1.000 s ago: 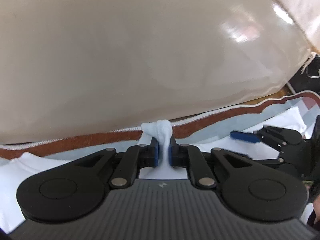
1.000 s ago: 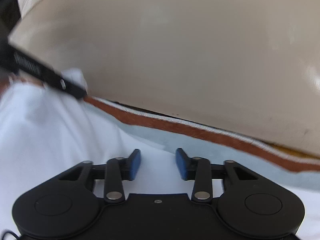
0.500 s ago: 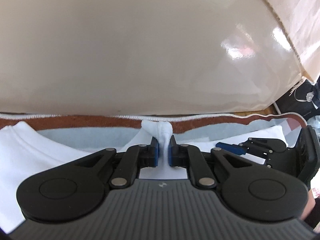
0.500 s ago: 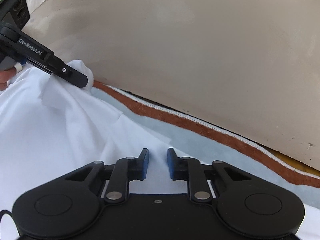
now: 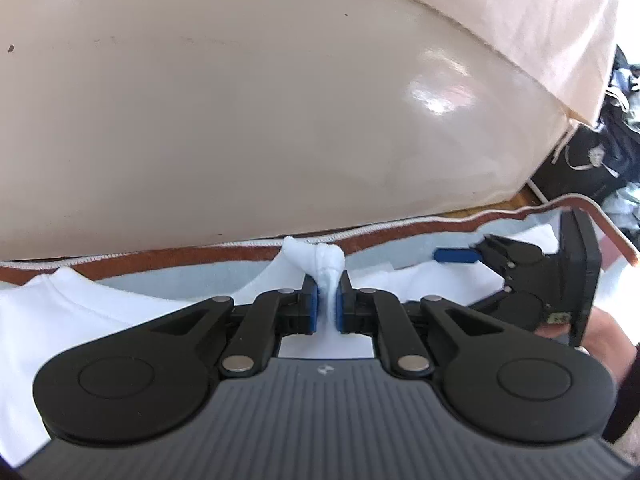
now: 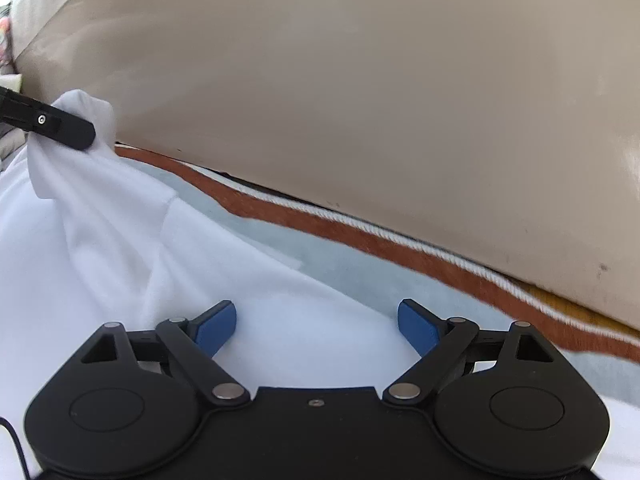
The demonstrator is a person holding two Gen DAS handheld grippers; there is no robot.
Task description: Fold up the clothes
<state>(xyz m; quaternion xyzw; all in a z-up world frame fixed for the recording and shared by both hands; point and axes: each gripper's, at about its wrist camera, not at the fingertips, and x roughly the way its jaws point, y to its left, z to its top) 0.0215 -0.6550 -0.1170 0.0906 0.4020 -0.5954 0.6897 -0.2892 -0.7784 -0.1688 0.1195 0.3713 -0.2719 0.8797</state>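
Observation:
A white garment point(image 6: 100, 240) lies spread on a light blue rug point(image 6: 360, 276) with a rust-brown border. My left gripper point(image 5: 328, 284) is shut on a bunched fold of the garment point(image 5: 320, 258), and the fold sticks out past its blue pads. The right wrist view shows that same pinch at the far left, where a black finger point(image 6: 60, 130) lifts a peak of cloth point(image 6: 84, 104). My right gripper point(image 6: 316, 320) hovers low over the garment. Its jaws are opening wide and the pads press on nothing. From the left wrist view, one blue finger point(image 5: 456, 255) of it shows at the right.
A glossy beige furniture front point(image 5: 240, 120) rises just behind the rug's border point(image 6: 400, 248). Peach fabric point(image 5: 520, 20) drapes over its top right. Dark clutter point(image 5: 600, 152) sits on the floor at the far right. A hand point(image 5: 604, 340) holds the right gripper.
The right gripper's jaws narrowed almost shut, then spread wide, with no cloth caught. The left gripper moved sideways, still pinching its fold, and the cloth peak rose and shifted left in the right wrist view.

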